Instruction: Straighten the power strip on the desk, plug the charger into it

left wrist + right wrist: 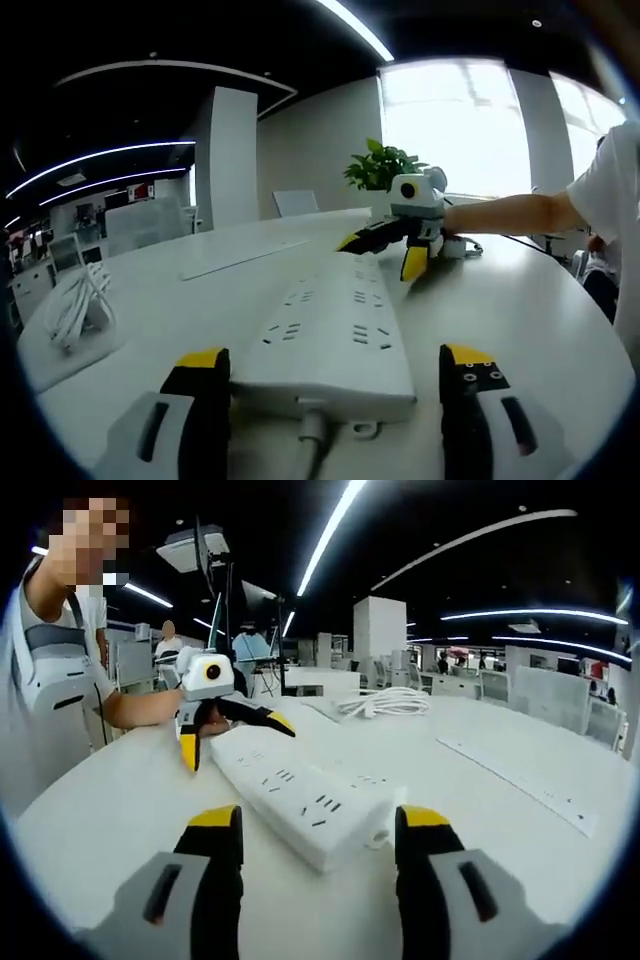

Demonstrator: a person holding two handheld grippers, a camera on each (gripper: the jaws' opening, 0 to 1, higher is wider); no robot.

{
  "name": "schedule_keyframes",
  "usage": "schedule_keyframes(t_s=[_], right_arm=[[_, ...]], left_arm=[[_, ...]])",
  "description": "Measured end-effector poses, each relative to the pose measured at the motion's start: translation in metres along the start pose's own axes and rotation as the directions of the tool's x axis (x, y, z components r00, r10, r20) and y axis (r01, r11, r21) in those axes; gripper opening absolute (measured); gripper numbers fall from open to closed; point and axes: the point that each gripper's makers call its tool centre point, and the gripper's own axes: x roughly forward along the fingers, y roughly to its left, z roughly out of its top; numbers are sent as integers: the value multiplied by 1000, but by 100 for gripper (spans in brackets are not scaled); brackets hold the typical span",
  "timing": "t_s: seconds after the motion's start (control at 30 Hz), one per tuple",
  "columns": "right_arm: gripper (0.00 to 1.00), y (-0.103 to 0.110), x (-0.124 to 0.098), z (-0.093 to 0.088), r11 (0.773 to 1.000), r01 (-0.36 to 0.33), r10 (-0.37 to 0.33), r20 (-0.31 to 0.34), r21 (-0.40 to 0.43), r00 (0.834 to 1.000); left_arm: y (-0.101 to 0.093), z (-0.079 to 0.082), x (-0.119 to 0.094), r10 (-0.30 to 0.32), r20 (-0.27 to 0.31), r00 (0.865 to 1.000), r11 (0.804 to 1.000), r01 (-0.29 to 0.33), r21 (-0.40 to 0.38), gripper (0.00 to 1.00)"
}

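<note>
A long white power strip (pixel 330 335) lies on the white desk (pixel 520 320), its cord end nearest me in the left gripper view. My left gripper (pixel 335 395) is open, one jaw on each side of that end and not touching it. At the far end my right gripper (pixel 385 252) is open around the strip. The right gripper view shows the strip (pixel 290 795) from the other end, with my right gripper (pixel 318 855) open around it and my left gripper (pixel 235 735) open at the far end. A small white block (pixel 383 825), perhaps the charger, lies against the strip.
A coiled white cable (pixel 75 305) (pixel 385 702) lies on the desk to one side. A flat cover strip (pixel 245 258) (pixel 520 780) runs along the desk. A potted plant (pixel 385 165) stands at the far edge. A person's arm (pixel 510 212) holds the right gripper.
</note>
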Motion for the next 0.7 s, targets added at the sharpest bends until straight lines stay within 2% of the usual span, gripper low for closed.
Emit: schedule_keyframes(t_s=[0.07,0.13,0.23,0.3,0.37,0.43,0.53,0.7], right_arm=[[63,-1,-4,1,998,17,-19,-43,-56,999],[65,-1,-10,12,997,27,-29,-36,-69,999],[65,-18,-26,48,991,107,-106,24,-83,994],[65,-29,-42,82,981,173,-165,93,-86,982],[65,-35,-55,106,975,213,-202,141,-68,969],[66,-40,-65,122,957,269,-253,146,-107,956],[66,-33,-73,143,947,294,-273,158,-131,949],[66,-12,-79,168,919,324,-303,124,-225,945]], left_arm=[[0,0,0,0,1,1000,1000,0,-2,88],[0,1,-1,0,5,1000,1000,0,-7,88],[0,2,-1,-2,11,1000,1000,2,-11,88],[0,3,-1,-3,15,1000,1000,3,-13,87],[-1,3,-2,0,19,1000,1000,1,-10,87],[-1,2,-3,1,20,1000,1000,-1,0,88],[-3,3,-4,-6,24,1000,1000,6,3,90],[-4,5,-7,-15,37,999,1000,16,-10,91]])
